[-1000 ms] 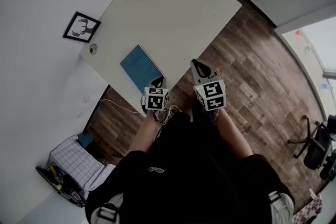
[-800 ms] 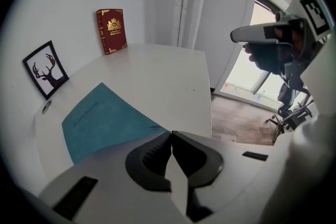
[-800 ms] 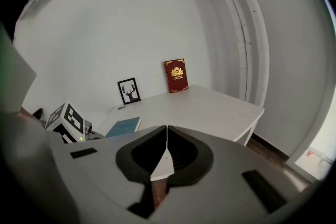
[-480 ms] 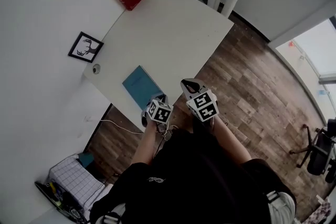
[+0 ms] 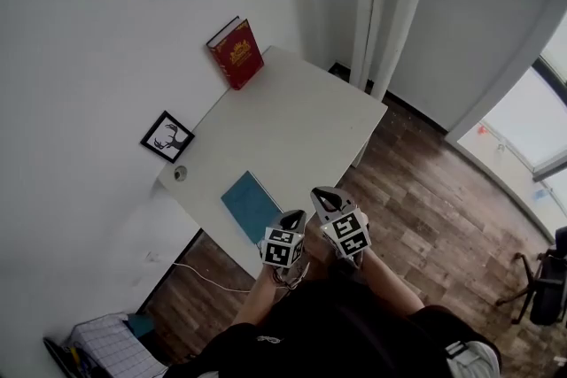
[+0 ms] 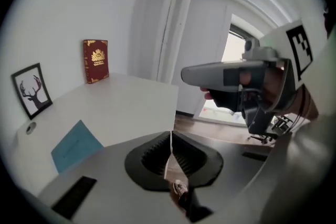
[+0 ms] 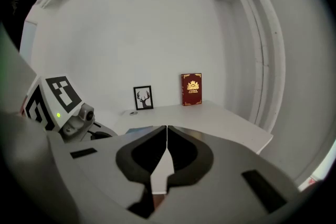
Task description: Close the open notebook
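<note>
White counter (image 5: 301,106) holds a red book (image 5: 237,53) and deer picture (image 5: 168,137) along the wall; the teal notebook (image 5: 251,204) lies flat at its near edge, just left of the left tongs (image 5: 294,217) and right tongs (image 5: 321,194), both closed, empty.

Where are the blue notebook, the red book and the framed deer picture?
blue notebook (image 5: 251,205): head view, the middle of its blue cover.
red book (image 5: 237,54): head view, the middle of its front cover.
framed deer picture (image 5: 168,137): head view, the deer print inside the frame.
</note>
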### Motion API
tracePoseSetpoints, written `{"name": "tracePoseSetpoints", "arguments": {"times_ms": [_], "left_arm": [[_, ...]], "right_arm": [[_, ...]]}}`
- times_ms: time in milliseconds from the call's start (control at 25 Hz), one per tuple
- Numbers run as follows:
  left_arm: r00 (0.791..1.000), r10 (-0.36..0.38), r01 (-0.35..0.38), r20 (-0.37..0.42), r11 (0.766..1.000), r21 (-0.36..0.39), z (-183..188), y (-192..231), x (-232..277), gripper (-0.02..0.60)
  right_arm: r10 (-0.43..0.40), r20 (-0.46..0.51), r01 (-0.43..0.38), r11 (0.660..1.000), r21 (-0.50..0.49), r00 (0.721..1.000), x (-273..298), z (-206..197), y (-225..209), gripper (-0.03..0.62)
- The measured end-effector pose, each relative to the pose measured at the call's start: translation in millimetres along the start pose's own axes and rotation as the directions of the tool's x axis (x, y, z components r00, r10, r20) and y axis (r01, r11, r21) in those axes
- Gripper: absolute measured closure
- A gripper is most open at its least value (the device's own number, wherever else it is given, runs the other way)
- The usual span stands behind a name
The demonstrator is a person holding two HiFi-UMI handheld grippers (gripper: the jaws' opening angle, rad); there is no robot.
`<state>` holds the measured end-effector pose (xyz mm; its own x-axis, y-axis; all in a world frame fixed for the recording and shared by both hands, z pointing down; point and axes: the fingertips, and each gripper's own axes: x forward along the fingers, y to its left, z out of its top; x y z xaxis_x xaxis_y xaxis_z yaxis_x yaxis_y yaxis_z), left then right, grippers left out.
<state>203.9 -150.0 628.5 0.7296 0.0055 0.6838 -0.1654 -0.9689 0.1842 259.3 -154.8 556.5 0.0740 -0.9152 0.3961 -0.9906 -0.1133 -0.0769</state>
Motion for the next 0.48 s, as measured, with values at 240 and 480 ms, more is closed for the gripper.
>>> {"name": "tracePoseSetpoints", "arguments": {"times_ms": [240,480], "left_arm": [[0.937,0.121,-0.115,0.327,0.993,-0.038,67,3,-69,0.574],[0.907,0.127,-0.120,0.401,0.992,-0.043,76,2,-96,0.574]], "right_arm": [[-0.154,0.216,0.173,0.982,-0.072,0.964,-43,43,15,0.571],[-0.150,0.274,0.187,0.976,-0.114,0.950,-57,66,37,0.571]]}}
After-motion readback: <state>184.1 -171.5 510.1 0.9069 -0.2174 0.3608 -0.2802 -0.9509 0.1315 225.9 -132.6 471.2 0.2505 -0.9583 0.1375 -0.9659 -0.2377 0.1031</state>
